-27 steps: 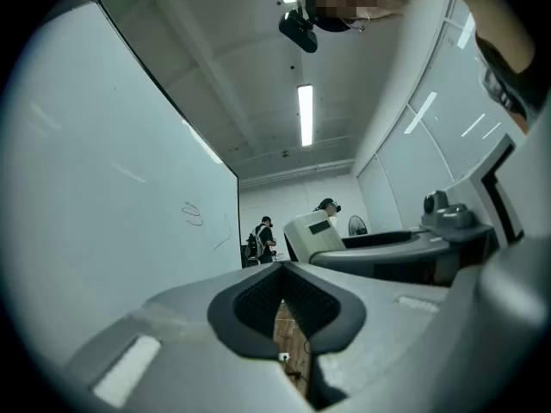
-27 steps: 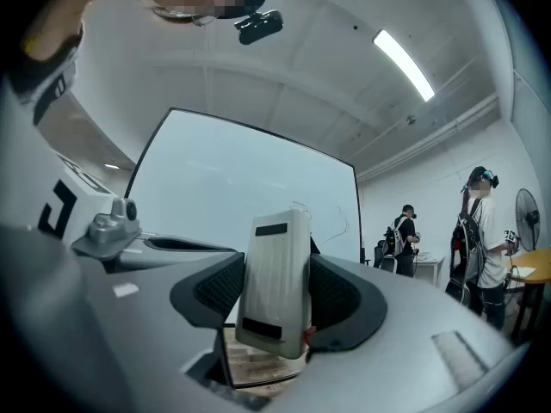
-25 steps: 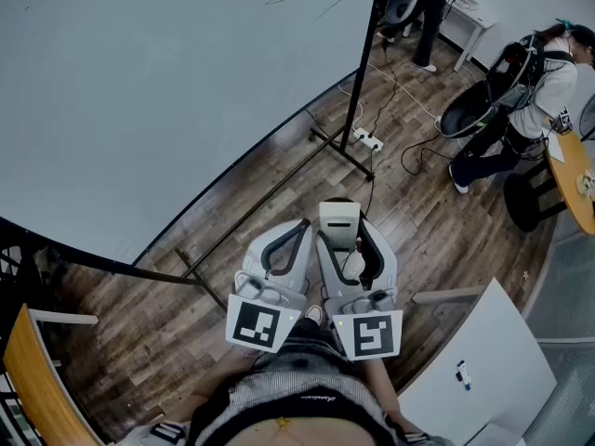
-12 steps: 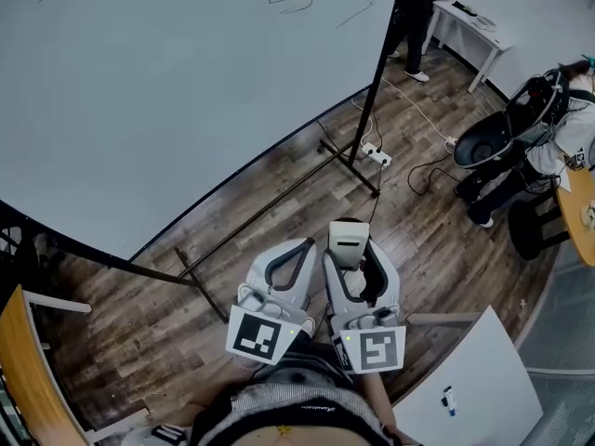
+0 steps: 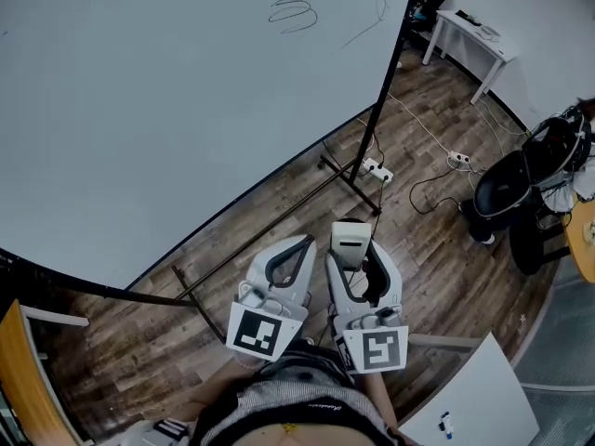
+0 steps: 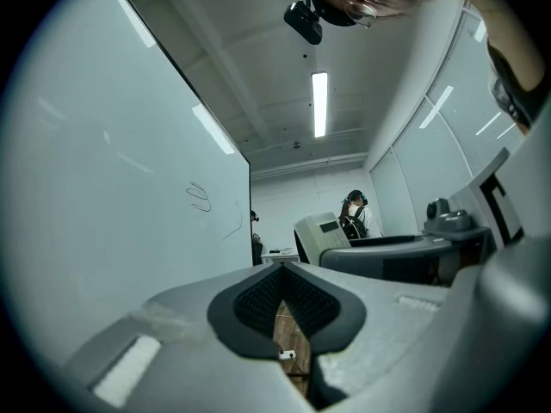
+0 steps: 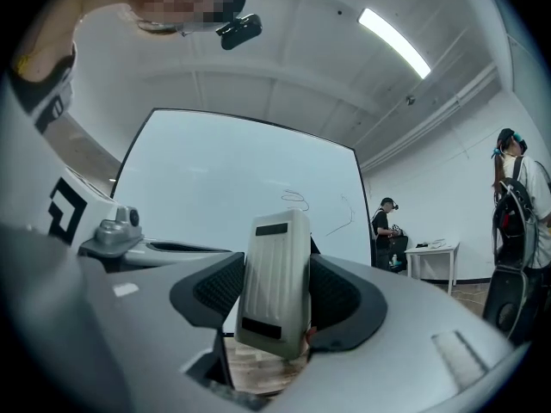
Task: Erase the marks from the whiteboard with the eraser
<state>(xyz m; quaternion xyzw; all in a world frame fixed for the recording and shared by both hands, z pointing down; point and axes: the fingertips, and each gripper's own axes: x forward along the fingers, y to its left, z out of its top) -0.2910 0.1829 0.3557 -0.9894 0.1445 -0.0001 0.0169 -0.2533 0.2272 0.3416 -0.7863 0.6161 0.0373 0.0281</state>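
1. The right gripper (image 5: 358, 256) is held low, close in front of the person's body, with its jaws pointing away from the body towards the foot of the whiteboard (image 5: 167, 91). Its view shows the jaws (image 7: 275, 298) clamped on the eraser (image 7: 275, 286).
2. The left gripper (image 5: 299, 247) sits just beside it at the same height and points the same way. Its own view shows the pads (image 6: 258, 304) pressed together with nothing between them, leaving only a sliver of wooden floor (image 5: 437, 249) visible below.
3. The eraser (image 5: 350, 240) stands upright between the right jaws, its pale ribbed face towards the camera. It is clear of the board and not touching it.
4. The marks (image 5: 293, 14), a looped scribble with a thin curved line beside it, lie high on the board near its right edge, well apart from the eraser. They also show in the right gripper view (image 7: 295, 199).
5. Each gripper's cube carries a black-and-white square marker (image 5: 255, 330). The eraser has two dark rectangular labels, but no writing on them can be read.
6. Past the board's black stand (image 5: 349, 170), a power strip (image 5: 376, 169) lies on the floor and a white table (image 5: 469, 31) stands farther off.
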